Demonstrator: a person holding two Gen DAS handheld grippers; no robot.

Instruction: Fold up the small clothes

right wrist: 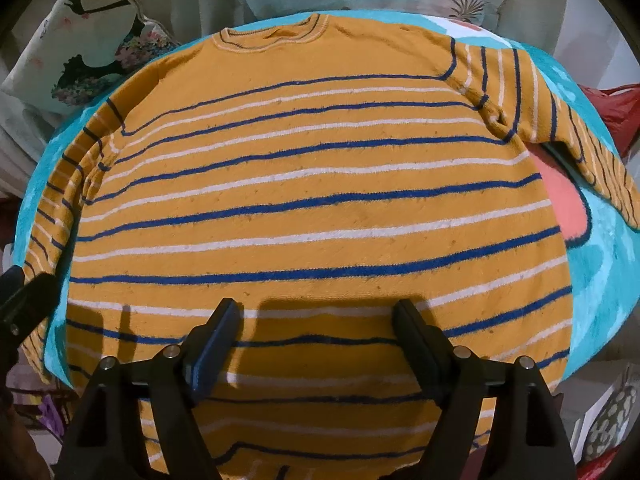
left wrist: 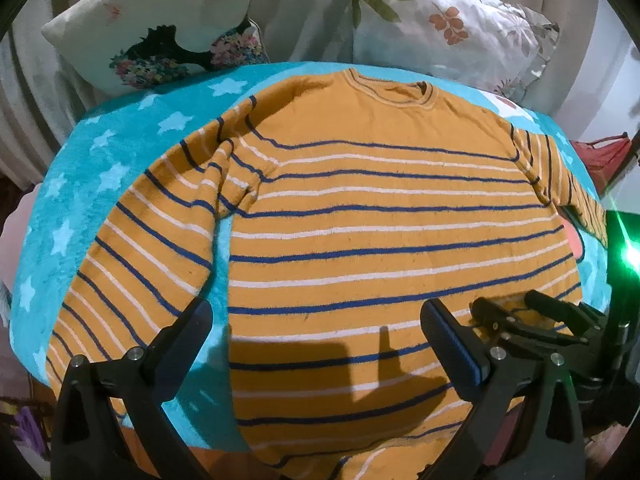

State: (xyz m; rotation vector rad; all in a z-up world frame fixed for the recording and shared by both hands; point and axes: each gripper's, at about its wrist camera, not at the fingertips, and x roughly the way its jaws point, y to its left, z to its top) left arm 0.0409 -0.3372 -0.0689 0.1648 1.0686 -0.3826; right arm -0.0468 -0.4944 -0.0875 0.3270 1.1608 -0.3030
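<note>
The sweater (left wrist: pixel 360 216) lies flat and face up on the blanket (left wrist: pixel 100 184), collar at 12 o'clock and hem at 6 o'clock. One sleeve (left wrist: pixel 132 248) runs toward 8 o'clock; the other sleeve (right wrist: pixel 560 120) trails toward 3 o'clock and hangs over the blanket's edge. No fold appears started.

The left gripper (left wrist: pixel 316 344) stands with jaws spread wide, nothing between them, above the hem at the sweater's left edge. The right gripper (right wrist: pixel 316 340) likewise has its jaws apart and empty, above the hem region.

Hazards:
- Single-layer pinch. The knit is two layers; a shallow bite would likely lift only the top one, and the fold would skew.
- Blanket capture. The left gripper straddles the sweater's edge, so one finger could catch the plush blanket and drag it along.
- Uneven lift. If the grippers close at different rows of stripes, the hem will likely twist.
- Sleeve drag. The overhanging sleeve may slide further off and pull the shoulder out of line.
</note>
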